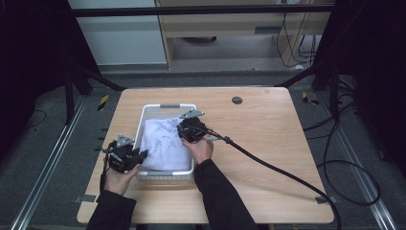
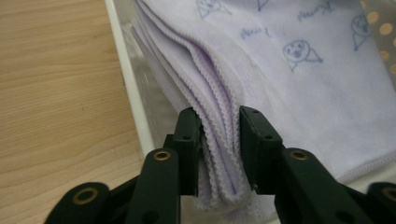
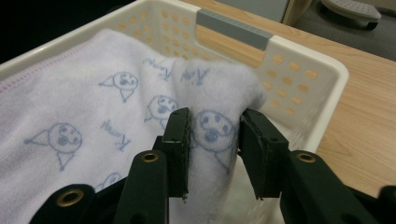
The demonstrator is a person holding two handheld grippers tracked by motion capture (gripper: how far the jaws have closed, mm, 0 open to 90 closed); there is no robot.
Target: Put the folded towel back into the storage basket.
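A pale lilac towel (image 1: 165,139) printed with small blue faces lies folded in a white perforated basket (image 1: 167,105) on the wooden table. At the basket's near left corner, my left gripper (image 1: 141,155) straddles the towel's stacked scalloped edges (image 2: 219,154). Its jaws (image 2: 219,121) stand slightly apart and the folds sit loosely between them. My right gripper (image 1: 184,132) is over the towel's far right part. A raised hump of the cloth (image 3: 212,107) stands between its jaws (image 3: 215,123), with a thin gap at the right pad (image 3: 252,140).
The basket's grey handle (image 3: 233,25) and holed wall (image 3: 299,60) lie just beyond the right gripper. A thick black cable (image 1: 287,172) trails from it across the bare table (image 1: 268,129) to the right. A dark round grommet (image 1: 237,100) sits near the far edge.
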